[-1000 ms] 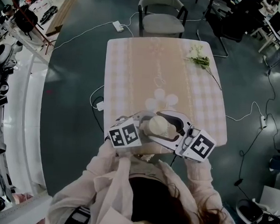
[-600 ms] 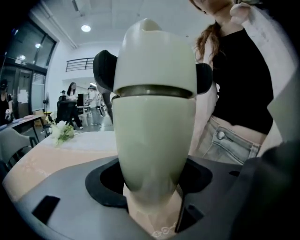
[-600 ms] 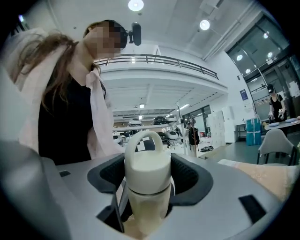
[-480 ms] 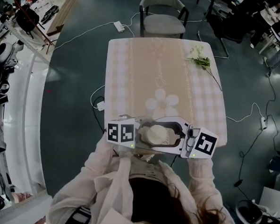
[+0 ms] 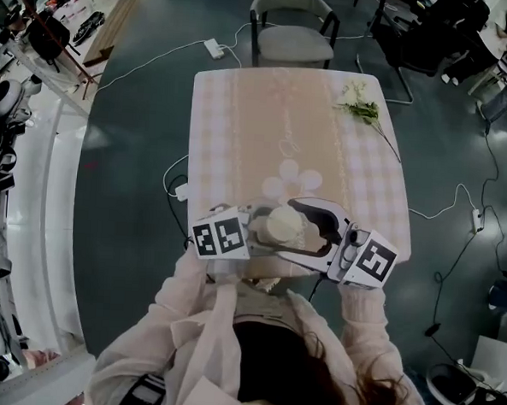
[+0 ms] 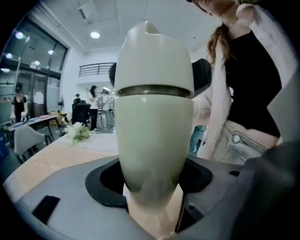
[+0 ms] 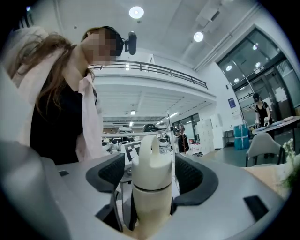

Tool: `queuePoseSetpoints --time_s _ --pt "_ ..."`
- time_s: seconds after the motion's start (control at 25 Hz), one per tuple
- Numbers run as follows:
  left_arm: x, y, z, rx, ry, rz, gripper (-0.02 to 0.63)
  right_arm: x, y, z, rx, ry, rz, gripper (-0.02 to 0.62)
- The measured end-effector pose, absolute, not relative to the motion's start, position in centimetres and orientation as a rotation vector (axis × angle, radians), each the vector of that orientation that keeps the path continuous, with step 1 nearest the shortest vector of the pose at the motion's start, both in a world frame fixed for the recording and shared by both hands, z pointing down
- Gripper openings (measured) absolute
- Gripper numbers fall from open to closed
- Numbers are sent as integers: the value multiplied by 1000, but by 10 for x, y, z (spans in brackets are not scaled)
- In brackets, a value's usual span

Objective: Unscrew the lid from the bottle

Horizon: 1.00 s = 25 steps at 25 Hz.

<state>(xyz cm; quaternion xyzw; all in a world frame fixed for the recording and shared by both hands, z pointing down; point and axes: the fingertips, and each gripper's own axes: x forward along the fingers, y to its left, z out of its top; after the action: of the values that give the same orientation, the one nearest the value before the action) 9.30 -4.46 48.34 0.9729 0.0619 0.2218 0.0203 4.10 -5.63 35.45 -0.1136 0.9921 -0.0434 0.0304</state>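
Now the bottle point(image 6: 153, 140) stands upright between the jaws of the left tool point(image 6: 152, 180), whose dark pads press on the lower, tapering part of its pale body; that tool is clamped on it. Beyond both tools stretches the counter point(image 5: 274, 139), though whether the bottle's base rests on it I cannot tell. The right tool point(image 7: 151, 178) faces the left one from the opposite side. Its jaws have just been opening and now stand apart, with the lid point(image 7: 150, 166) between them and a thin gap showing beside one pad. By my reading this is the pause between two turns, so the step in hand is a fresh grip on the lid. To do it well, the left tool should hold firm and unmoving, staying low on the body and clear of the lid's rim above its pads. The right tool should set its pads square on the lid's broad lower band, not on the rounded dome or the raised tab at the top, where they would likely ride up. It should close fully before it twists, then roll about the bottle's own axis in short turns. The smooth, narrowing body may slip in the left pads, so watch for the whole bottle spinning instead of the lid.
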Motion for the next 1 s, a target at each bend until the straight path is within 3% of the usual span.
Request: queuePoseSetpoints --time_s 0.44,1.0 --pt "86 -115 482 2920 -547 630 316 71 -90 354 -820 2902 -153 353" --pt "90 -127 488 2819 -743 595 316 45 -117 376 -1205 2875 -81 342"
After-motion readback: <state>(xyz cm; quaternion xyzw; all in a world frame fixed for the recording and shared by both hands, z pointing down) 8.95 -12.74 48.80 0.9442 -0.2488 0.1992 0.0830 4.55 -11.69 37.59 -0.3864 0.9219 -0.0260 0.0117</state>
